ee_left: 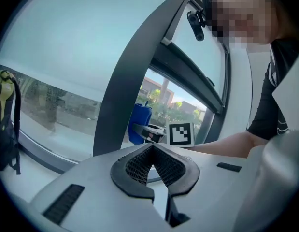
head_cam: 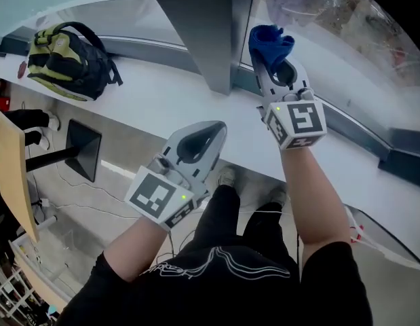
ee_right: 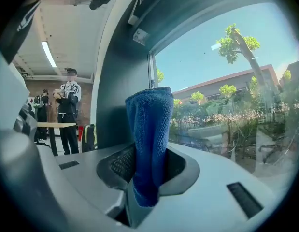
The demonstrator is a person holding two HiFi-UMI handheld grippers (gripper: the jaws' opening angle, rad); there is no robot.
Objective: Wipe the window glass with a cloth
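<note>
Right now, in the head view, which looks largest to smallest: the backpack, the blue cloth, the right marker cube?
1. backpack
2. right marker cube, though it is nearer the camera
3. blue cloth

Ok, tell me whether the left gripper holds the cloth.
No: the left gripper is shut and empty; the right gripper clamps the blue cloth.

Black short-sleeved shirt (head_cam: pixel 216 284), black trousers (head_cam: pixel 222 212)

The head view looked steeply down; both gripper views closely faced the window (ee_right: pixel 221 81), all sharing its pillar (ee_left: pixel 127 76).
</note>
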